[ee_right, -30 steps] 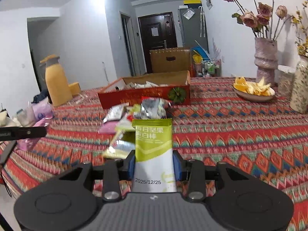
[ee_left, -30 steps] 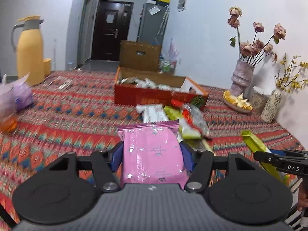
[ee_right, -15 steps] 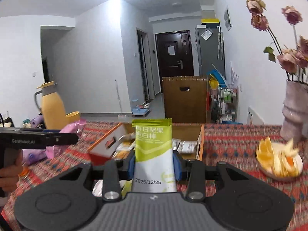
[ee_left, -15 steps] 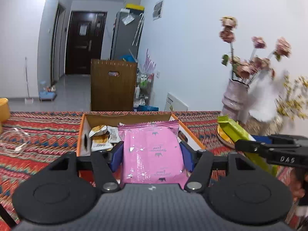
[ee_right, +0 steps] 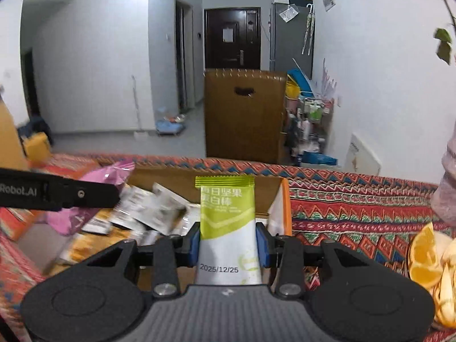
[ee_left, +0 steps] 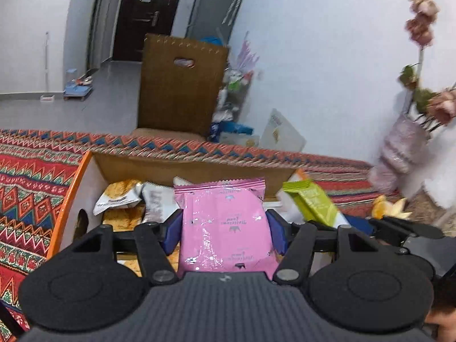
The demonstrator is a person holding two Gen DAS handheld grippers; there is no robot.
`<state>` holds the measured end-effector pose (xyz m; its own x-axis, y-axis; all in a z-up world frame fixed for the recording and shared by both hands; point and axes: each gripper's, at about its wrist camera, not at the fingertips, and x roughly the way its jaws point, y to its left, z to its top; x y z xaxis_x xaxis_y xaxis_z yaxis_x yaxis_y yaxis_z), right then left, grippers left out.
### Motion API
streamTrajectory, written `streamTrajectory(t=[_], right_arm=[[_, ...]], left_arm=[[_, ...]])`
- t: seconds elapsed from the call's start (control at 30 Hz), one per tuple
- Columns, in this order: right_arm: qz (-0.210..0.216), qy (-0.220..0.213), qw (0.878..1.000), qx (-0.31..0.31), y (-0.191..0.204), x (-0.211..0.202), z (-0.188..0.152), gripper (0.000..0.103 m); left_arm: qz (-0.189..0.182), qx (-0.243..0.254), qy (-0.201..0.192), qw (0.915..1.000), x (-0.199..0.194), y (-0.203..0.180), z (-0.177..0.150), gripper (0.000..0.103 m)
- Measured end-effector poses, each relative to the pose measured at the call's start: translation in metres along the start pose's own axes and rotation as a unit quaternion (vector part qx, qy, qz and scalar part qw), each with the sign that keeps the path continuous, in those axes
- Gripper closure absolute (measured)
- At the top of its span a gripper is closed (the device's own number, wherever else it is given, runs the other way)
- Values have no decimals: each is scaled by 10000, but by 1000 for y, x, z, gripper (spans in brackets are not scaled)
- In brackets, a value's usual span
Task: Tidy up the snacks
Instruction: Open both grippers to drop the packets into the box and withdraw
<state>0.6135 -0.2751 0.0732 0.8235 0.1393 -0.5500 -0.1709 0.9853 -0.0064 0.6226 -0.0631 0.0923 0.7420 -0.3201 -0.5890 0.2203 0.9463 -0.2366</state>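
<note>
My left gripper is shut on a pink snack packet and holds it over the open orange cardboard box, which holds several snack packets. My right gripper is shut on a green and white snack bar packet and holds it over the same box, at its right end. The green packet also shows in the left wrist view. The pink packet also shows in the right wrist view.
The box sits on a table with a red patterned cloth. A plate of orange slices is at the right. A pink vase with dried flowers stands at the far right. A brown chair back is beyond the table.
Both grippers have moved forward and down over the box with their packets still held. The box now looks much closer in both views.
</note>
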Motion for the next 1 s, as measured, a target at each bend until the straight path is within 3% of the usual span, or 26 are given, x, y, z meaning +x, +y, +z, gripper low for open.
streamTrajectory(t=[0.27, 0.5, 0.63, 1.0], right_arm=[[-335, 137, 9977, -576, 14, 31, -18, 63], [-582, 157, 9928, -1036, 24, 42, -26, 63], [-617, 113, 9931, -991, 22, 35, -23, 50], [-677, -202, 9930, -949, 19, -32, -5, 48]], left_arm=[[654, 466, 116, 9967, 0, 49, -33, 41], [677, 624, 104, 9957, 0, 61, -43, 41], [619, 715, 93, 9955, -7, 57, -47, 29], [604, 800, -258, 9946, -75, 49, -40, 26]])
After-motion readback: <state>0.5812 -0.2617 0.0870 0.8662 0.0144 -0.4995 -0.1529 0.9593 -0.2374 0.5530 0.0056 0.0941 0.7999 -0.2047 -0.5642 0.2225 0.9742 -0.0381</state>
